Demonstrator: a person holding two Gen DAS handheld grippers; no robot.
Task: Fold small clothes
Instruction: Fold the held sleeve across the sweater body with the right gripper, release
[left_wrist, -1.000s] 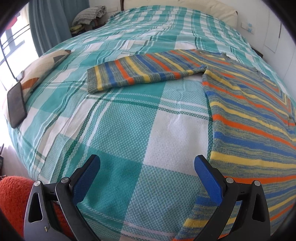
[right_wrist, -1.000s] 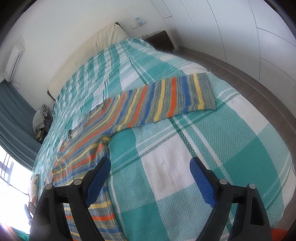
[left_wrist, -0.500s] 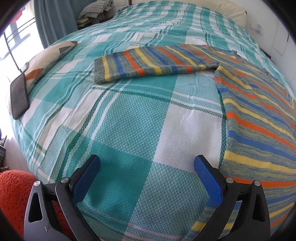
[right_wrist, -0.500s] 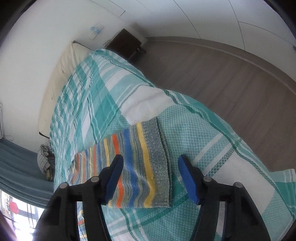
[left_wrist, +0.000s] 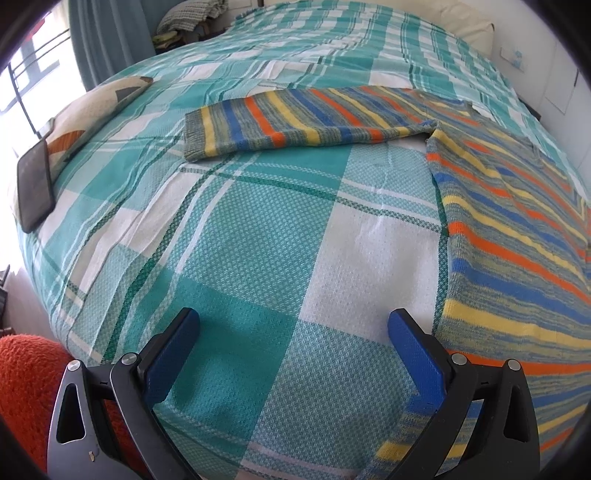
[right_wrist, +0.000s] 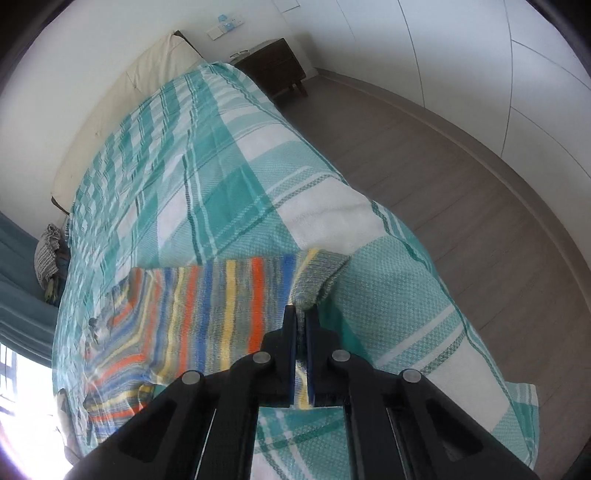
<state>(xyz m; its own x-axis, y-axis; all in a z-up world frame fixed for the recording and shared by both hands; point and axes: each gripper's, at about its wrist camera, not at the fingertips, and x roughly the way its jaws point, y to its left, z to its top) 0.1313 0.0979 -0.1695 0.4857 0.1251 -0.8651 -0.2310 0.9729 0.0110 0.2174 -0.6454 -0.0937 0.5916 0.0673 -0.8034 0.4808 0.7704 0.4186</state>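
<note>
1. Daylight floods in from the window (left_wrist: 26, 92) on the left of the left wrist view, blown out to pure white.
2. The same glare burns the lower left corner of the right wrist view.
3. The bedspread (left_wrist: 258, 229) is bright and evenly lit, with soft, faint shadows.
4. The left wrist view is sharp; its weave reads clearly.
5. The right wrist view is smeared with motion blur, especially across the striped sweater (right_wrist: 207, 306).
6. Both views bulge heavily, with dark vignetted corners.
</note>
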